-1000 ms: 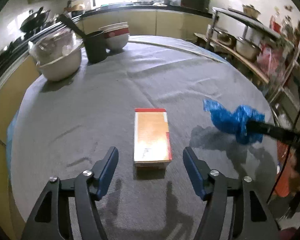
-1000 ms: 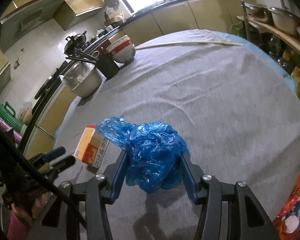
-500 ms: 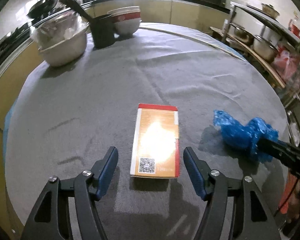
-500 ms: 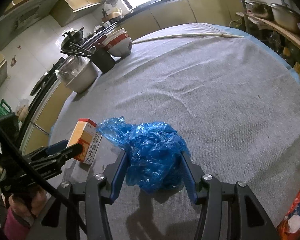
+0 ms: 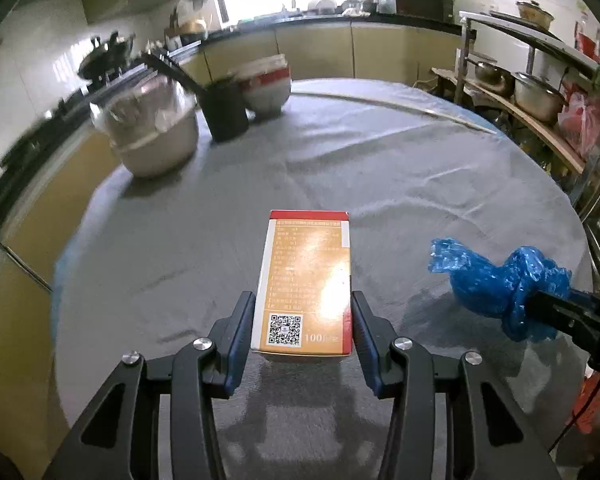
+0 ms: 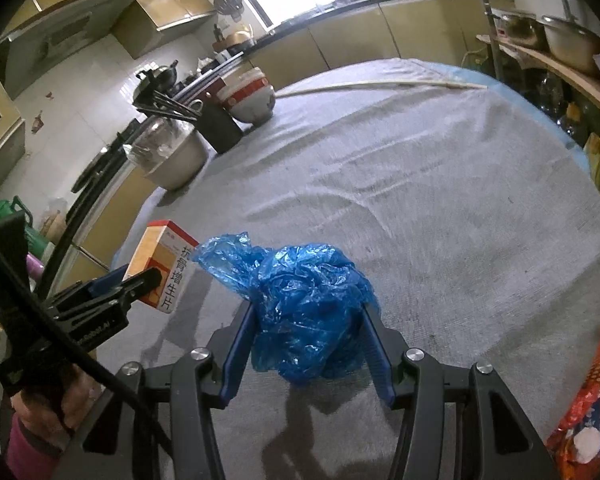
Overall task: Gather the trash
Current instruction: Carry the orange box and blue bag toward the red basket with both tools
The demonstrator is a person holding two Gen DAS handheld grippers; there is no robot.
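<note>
Nearest in the left wrist view, the left gripper (image 5: pixel 303 320) points steeply down at the grey-clothed surface (image 5: pixel 400 184). Its jaws have just been closing and now pinch the orange box (image 5: pixel 308 284) by its long sides, blue pads flat against the cardboard. The box is tipped up off the cloth, its near end between the pads and its red-banded far end pointing away. On its top face a QR code sits at the near left corner with "100" printed beside it; the rows of small print above are too fine to read. From the right wrist view the box's white side panel shows a column of bold Chinese characters, 抗骨增生片.

The right gripper (image 6: pixel 308 340) also slants downward, its jaws pinching a crumpled blue plastic bag (image 6: pixel 300 304), which bulges out above and ahead of the pads. The bag hangs just right of the box, apart from it. At the left edge of that view, a person's hand (image 6: pixel 44 408) with a pink sleeve grips the left tool's handle, and small lettering on the tool body is too blurred to read.

Farther off, near the surface's far left rim, stand a covered metal pot (image 5: pixel 152 136), a black utensil holder (image 5: pixel 226 110) and stacked red-banded bowls (image 5: pixel 266 86), close together. A long pale stick (image 6: pixel 380 86) lies across the far side.
</note>
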